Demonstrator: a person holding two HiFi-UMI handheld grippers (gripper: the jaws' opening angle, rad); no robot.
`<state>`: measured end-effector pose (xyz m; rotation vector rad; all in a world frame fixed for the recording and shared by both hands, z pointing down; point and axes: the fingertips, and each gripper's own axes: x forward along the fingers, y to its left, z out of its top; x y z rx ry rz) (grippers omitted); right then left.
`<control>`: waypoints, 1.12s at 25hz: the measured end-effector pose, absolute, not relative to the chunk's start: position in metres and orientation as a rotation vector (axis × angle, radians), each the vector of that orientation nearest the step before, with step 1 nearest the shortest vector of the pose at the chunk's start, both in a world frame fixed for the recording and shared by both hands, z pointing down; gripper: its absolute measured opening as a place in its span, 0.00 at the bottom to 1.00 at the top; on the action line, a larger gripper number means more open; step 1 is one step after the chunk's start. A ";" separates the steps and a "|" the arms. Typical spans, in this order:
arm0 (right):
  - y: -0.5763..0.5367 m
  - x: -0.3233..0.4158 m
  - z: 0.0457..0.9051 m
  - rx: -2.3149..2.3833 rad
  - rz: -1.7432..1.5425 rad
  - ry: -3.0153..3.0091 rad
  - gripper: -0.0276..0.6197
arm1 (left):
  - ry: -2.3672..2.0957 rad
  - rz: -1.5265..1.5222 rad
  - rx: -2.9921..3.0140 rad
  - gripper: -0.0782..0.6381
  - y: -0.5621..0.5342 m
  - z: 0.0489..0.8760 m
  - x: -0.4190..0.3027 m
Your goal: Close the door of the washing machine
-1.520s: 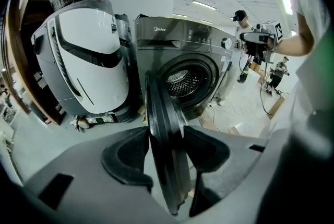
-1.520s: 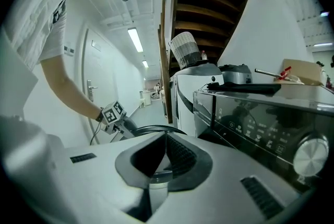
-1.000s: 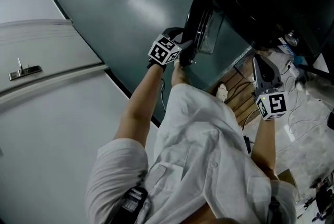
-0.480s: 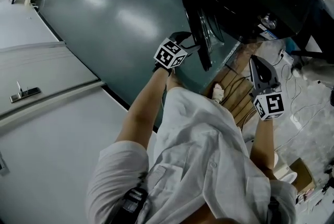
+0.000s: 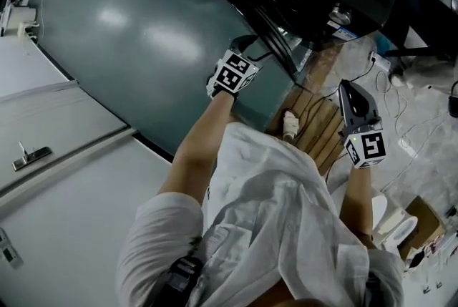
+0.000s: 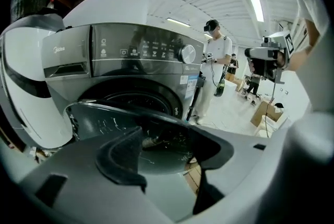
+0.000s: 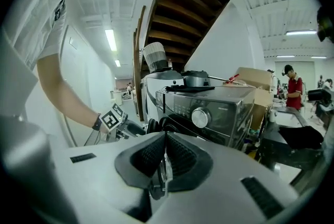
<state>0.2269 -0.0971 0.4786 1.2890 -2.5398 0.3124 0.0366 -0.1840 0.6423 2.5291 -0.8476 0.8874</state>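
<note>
Door (image 6: 104, 121), ajar and half lost in shadow, shows between the jaws of the left tool (image 6: 169, 152), which have just been opening. Right tool (image 7: 163, 157), at 4 o'clock, is closed and empty.

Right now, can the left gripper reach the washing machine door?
Likely yes: the left gripper is right at the washing machine door, its way free. Its jaws have just been opening, the door between them ungripped.

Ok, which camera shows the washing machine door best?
Left gripper view: the door sits close, its glass bowl plain. The head view shows only its dark edge; the right gripper view, a small distant sliver.
</note>
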 end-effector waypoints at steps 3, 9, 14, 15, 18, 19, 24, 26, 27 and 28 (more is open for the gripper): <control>-0.093 0.237 0.482 1.308 0.321 -2.522 0.09 | -0.893 0.869 2.537 0.50 -0.195 0.642 0.052; -0.089 0.252 0.483 1.341 0.327 -2.497 0.09 | -1.008 0.834 2.526 0.52 -0.222 0.647 0.082; -0.084 0.263 0.488 1.354 0.343 -2.475 0.09 | -1.126 0.855 2.501 0.53 -0.245 0.650 0.101; -0.083 0.265 0.489 1.358 0.346 -2.471 0.09 | -1.143 0.849 2.497 0.54 -0.250 0.649 0.105; -0.082 0.274 0.492 1.370 0.355 -2.454 0.09 | -1.194 0.834 2.474 0.55 -0.265 0.647 0.115; -0.081 0.277 0.492 1.375 0.358 -2.449 0.09 | -1.219 0.833 2.458 0.55 -0.269 0.647 0.117; -0.078 0.291 0.494 1.406 0.369 -2.431 0.09 | -1.351 0.789 2.383 0.55 -0.275 0.647 0.117; -0.079 0.295 0.495 1.415 0.370 -2.423 0.09 | -1.383 0.784 2.352 0.55 -0.275 0.646 0.118; -0.079 0.297 0.494 1.421 0.373 -2.420 0.09 | -1.394 0.786 2.344 0.56 -0.276 0.646 0.118; -0.079 0.299 0.495 1.426 0.376 -2.419 0.09 | -1.402 0.785 2.343 0.56 -0.276 0.646 0.119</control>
